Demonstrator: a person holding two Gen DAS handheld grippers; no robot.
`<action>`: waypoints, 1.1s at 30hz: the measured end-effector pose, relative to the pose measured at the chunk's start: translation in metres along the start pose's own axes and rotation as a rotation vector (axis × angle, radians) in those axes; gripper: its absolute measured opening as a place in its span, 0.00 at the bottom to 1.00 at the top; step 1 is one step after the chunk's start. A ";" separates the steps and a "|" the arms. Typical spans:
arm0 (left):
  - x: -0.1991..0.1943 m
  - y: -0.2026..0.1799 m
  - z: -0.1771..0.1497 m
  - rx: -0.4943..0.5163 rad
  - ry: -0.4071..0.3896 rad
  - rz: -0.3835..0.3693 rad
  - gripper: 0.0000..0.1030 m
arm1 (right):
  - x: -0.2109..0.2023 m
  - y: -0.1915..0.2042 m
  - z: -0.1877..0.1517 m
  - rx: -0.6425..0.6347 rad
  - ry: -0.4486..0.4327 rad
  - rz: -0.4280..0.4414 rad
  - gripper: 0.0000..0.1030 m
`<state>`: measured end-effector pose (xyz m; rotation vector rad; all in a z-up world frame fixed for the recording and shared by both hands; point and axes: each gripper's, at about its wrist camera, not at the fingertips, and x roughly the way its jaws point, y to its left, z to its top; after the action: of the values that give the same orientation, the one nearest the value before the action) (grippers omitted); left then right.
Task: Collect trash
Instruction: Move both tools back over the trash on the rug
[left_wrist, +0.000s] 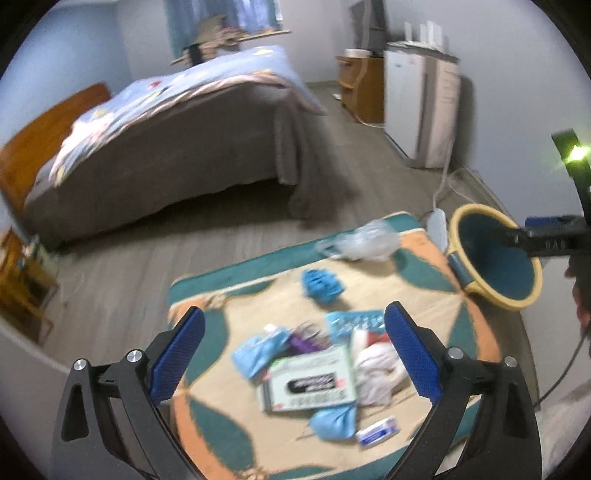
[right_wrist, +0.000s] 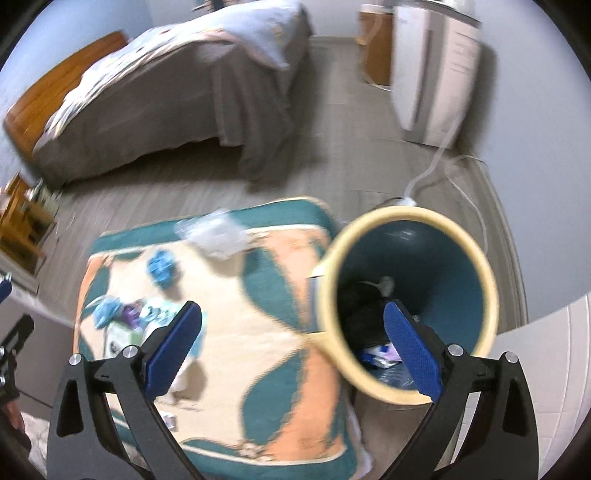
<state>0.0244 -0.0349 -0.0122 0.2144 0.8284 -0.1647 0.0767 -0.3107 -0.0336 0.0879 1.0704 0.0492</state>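
Note:
Trash lies on a patterned rug (left_wrist: 424, 306): a white and green box (left_wrist: 310, 380), blue crumpled wrappers (left_wrist: 258, 350), a pale wad (left_wrist: 376, 369), a small blue and white pack (left_wrist: 378, 430), a blue crumpled piece (left_wrist: 321, 286) and a clear plastic bag (left_wrist: 365, 240). My left gripper (left_wrist: 295, 354) is open above the pile. A teal bin with a yellow rim (right_wrist: 402, 302) stands right of the rug and holds some trash. My right gripper (right_wrist: 295, 347) is open and empty at the bin's rim; it also shows over the bin in the left wrist view (left_wrist: 517, 236).
A bed (left_wrist: 177, 147) with a grey cover stands beyond the rug. A white appliance (left_wrist: 421, 103) and a wooden cabinet (left_wrist: 362, 88) stand against the right wall. A white cable (right_wrist: 443, 162) runs along the floor behind the bin. Wooden furniture (left_wrist: 22, 280) is at left.

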 end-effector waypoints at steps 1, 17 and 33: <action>-0.001 0.013 -0.007 -0.021 0.003 0.004 0.94 | 0.001 0.009 -0.001 -0.022 0.005 0.000 0.94; 0.053 0.112 -0.075 -0.164 0.173 0.079 0.94 | 0.041 0.127 -0.032 -0.135 0.064 -0.026 0.94; 0.115 0.086 -0.074 -0.091 0.201 0.057 0.94 | 0.097 0.126 -0.052 -0.076 0.210 -0.030 0.94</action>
<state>0.0675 0.0600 -0.1358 0.1699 1.0262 -0.0521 0.0778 -0.1751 -0.1313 -0.0020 1.2785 0.0731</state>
